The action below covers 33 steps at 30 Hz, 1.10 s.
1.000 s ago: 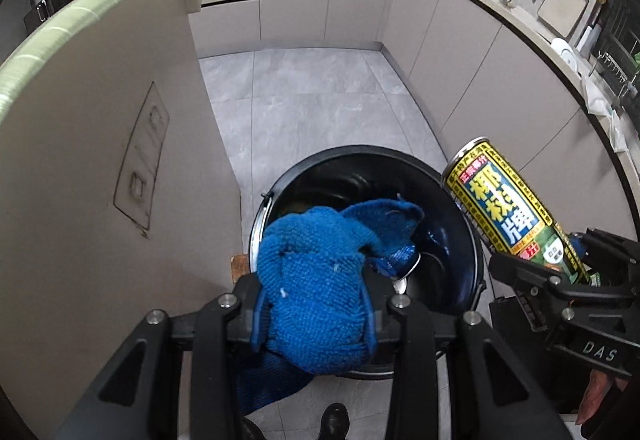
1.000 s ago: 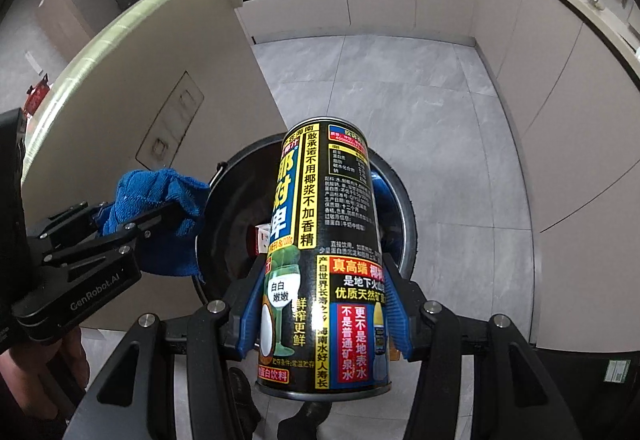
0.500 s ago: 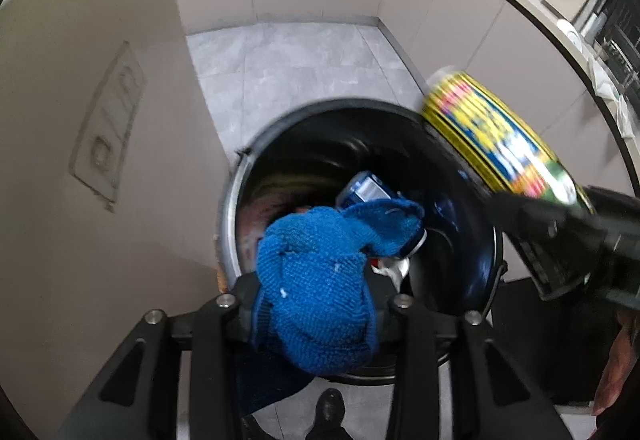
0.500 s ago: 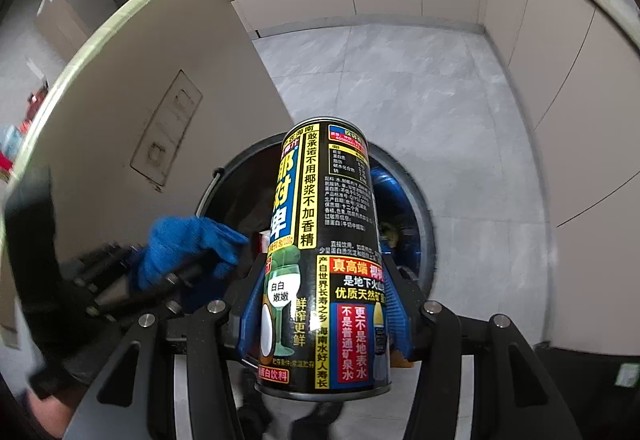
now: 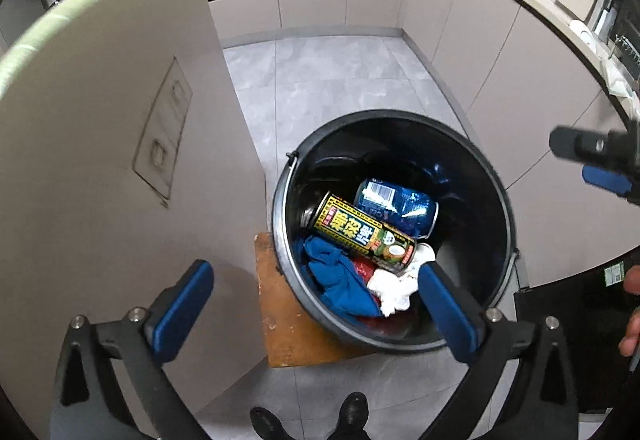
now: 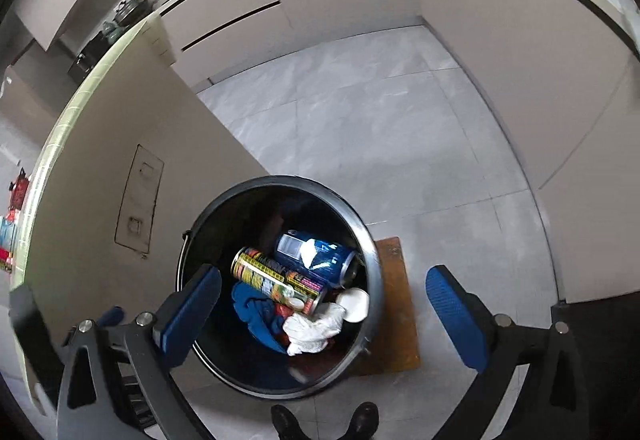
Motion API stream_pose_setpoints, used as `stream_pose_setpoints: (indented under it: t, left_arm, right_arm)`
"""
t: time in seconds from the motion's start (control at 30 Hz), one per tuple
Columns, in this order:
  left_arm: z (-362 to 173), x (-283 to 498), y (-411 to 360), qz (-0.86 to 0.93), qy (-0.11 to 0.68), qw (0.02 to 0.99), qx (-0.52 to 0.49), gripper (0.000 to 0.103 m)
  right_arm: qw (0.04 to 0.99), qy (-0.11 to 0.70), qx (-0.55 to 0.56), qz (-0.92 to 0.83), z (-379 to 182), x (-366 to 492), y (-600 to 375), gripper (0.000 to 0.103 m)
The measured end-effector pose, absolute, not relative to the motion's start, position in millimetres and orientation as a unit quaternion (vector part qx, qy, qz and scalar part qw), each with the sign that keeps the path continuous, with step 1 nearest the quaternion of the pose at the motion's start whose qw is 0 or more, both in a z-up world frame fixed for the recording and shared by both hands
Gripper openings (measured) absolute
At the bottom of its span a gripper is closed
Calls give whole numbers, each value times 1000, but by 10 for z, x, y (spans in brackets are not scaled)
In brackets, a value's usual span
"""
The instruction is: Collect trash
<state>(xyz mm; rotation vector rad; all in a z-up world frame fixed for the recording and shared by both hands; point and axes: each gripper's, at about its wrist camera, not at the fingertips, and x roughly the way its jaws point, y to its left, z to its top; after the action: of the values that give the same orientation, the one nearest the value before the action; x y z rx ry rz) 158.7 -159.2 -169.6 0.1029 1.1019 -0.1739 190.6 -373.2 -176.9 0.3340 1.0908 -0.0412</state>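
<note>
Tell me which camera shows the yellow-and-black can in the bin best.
The left wrist view. There the yellow-and-black can is large and sharp, lying on its side in the black bin with its label characters legible. The right wrist view shows the same can smaller and motion-blurred, its label unreadable.

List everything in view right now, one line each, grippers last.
bin: 1, black, on the floor beside the cabinet end panel
yellow can: 1, yellow and black, lying in bin
blue can: 1, blue, in bin, behind the yellow can
cloth: 1, blue, in bin
wad: 1, white, crumpled, in bin
board: 1, brown wood, under bin
shoes: 2, black, bottom edge
left gripper: jaws opening, nothing between
right gripper: jaws opening, nothing between
</note>
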Motion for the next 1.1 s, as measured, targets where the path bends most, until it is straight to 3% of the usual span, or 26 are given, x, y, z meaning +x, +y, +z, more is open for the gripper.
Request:
stream_pose_setpoints:
  t: [0.37,1.1]
  left_arm:
    - [-1076,1208,-1450,-93,466,879,49,102]
    - [342,-434,-675,-65,365,929,11,102]
  right_arm:
    - [877,466,111,-30,-1113,1272,-3497,103]
    - [931,364,-1,-5,456,-855,-2277,103]
